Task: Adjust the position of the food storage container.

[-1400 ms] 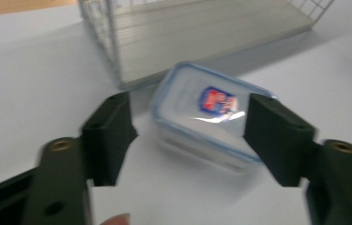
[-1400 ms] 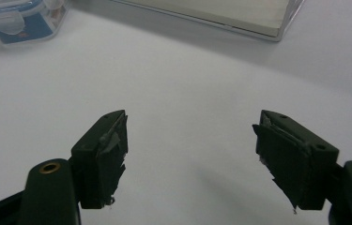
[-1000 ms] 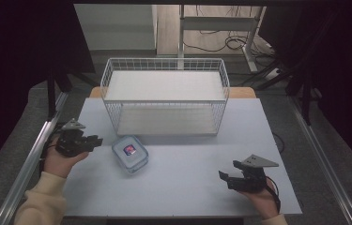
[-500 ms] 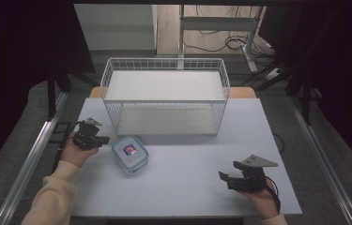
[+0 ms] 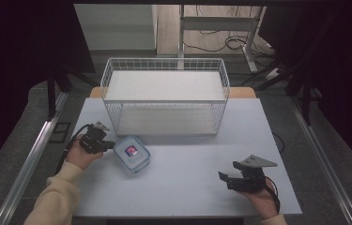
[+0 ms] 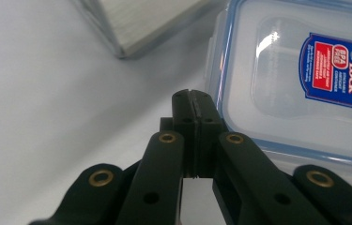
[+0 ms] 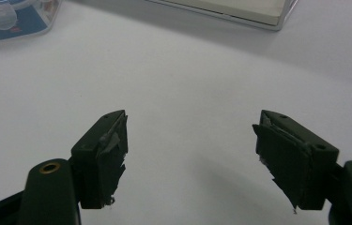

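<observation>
A lab or recording rig is being shown rather than a home. A pale table (image 5: 187,187) is being enclosed by black curtains (image 5: 19,56) on both sides, with metal rails (image 5: 28,164) running along its edges. Beyond it, loose cables (image 5: 220,42) are lying on a bare floor beneath a metal desk frame (image 5: 220,23), and a white wire basket (image 5: 164,63) is standing on the table.

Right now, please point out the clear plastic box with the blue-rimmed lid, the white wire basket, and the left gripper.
clear plastic box (image 5: 132,154): high view, middle of its lid.
white wire basket (image 5: 164,60): high view, far rim.
left gripper (image 6: 193,101): left gripper view, tips of the closed jaws.
</observation>
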Tool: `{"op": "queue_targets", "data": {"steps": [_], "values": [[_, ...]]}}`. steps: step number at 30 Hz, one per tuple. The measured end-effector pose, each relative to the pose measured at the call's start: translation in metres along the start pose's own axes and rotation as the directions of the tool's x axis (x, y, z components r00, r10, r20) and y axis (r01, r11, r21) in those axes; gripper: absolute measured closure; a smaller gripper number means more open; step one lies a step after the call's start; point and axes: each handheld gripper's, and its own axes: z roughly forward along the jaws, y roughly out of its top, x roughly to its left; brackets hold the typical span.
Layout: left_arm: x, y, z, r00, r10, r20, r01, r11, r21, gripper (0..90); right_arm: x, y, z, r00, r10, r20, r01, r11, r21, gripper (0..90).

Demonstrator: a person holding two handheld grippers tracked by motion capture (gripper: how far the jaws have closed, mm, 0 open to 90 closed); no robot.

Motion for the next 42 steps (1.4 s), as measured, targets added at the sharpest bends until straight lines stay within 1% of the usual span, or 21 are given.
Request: {"op": "queue_targets", "data": {"steps": [1, 6, 9, 10, 11, 12, 15, 17, 20, 23, 24, 25, 26, 30, 36, 42], "values": [[0.000, 0.000, 0.000, 1.0000, 0.000, 0.000, 0.000, 1.0000, 0.000, 90.0, 0.000, 0.000, 0.000, 1.0000, 0.000, 0.000, 0.000, 1.000, 0.000, 25.7], [-0.015, 0.000, -0.001, 0.9993, 0.033, 0.018, -0.034, 0.9994, 0.009, 90.0, 0.000, 0.000, 0.000, 1.0000, 0.001, 0.000, -0.001, 1.000, -0.001, 25.8], [-0.024, 0.000, -0.002, 0.9980, 0.052, 0.035, -0.052, 0.9986, 0.003, 90.0, 0.000, 0.000, 0.000, 1.0000, 0.001, 0.001, -0.001, 1.000, -0.004, 25.8], [-0.027, 0.000, -0.003, 0.9974, 0.058, 0.041, -0.058, 0.9983, 0.004, 90.0, 0.000, 0.000, -0.001, 1.0000, 0.000, 0.002, 0.000, 1.000, -0.006, 25.8], [-0.030, 0.000, -0.003, 0.9969, 0.063, 0.046, -0.064, 0.9980, 0.002, 90.0, 0.001, 0.001, -0.002, 1.0000, -0.003, -0.002, 0.003, 1.000, -0.019, 26.0], [-0.034, 0.000, -0.002, 0.9967, 0.061, 0.054, -0.061, 0.9981, -0.001, 90.0, 0.001, 0.002, -0.003, 1.0000, -0.004, -0.007, 0.004, 1.000, -0.026, 26.0], [-0.036, -0.001, -0.002, 0.9968, 0.055, 0.058, -0.055, 0.9985, -0.002, 90.0, 0.002, 0.003, -0.005, 0.9999, -0.009, -0.008, 0.008, 0.999, -0.042, 26.0], [-0.037, -0.001, -0.002, 0.9962, 0.041, 0.077, -0.040, 0.9992, -0.008, 90.0, 0.003, 0.004, -0.006, 0.9998, -0.014, -0.014, 0.013, 0.998, -0.060, 26.1], [-0.039, -0.004, 0.001, 0.9931, 0.022, 0.115, -0.021, 0.9997, -0.011, 90.0, 0.004, 0.004, -0.007, 0.9998, -0.017, -0.014, 0.016, 0.998, -0.067, 26.3], [-0.043, -0.005, 0.006, 0.9917, 0.020, 0.127, -0.020, 0.9998, -0.001, 90.0, 0.004, 0.004, -0.008, 0.9998, -0.015, -0.013, 0.014, 0.997, -0.070, 26.3], [-0.045, -0.005, 0.008, 0.9908, 0.024, 0.133, -0.025, 0.9997, 0.002, 90.0, 0.004, 0.004, -0.008, 0.9998, -0.015, -0.013, 0.014, 0.997, -0.070, 26.3], [-0.051, -0.005, 0.012, 0.9881, 0.032, 0.150, -0.033, 0.9995, 0.004, 90.0, 0.003, 0.004, -0.008, 0.9998, -0.016, -0.012, 0.015, 0.997, -0.071, 26.3], [-0.051, -0.005, 0.012, 0.9881, 0.032, 0.150, -0.033, 0.9995, 0.004, 90.0, 0.003, 0.004, -0.008, 0.9998, -0.016, -0.012, 0.015, 0.997, -0.071, 26.3], [-0.063, -0.001, 0.017, 0.9842, 0.051, 0.170, -0.051, 0.9987, -0.004, 90.0, 0.003, 0.004, -0.008, 0.9998, -0.017, -0.012, 0.016, 0.997, -0.070, 26.4], [-0.082, 0.004, 0.023, 0.9754, 0.079, 0.206, -0.078, 0.9969, -0.011, 90.0, 0.003, 0.004, -0.008, 0.9998, -0.017, -0.014, 0.016, 0.997, -0.070, 26.4], [-0.097, 0.008, 0.029, 0.9712, 0.096, 0.218, -0.094, 0.9954, -0.017, 90.0, 0.003, 0.004, -0.007, 0.9997, -0.018, -0.017, 0.016, 0.998, -0.067, 26.4]]}}
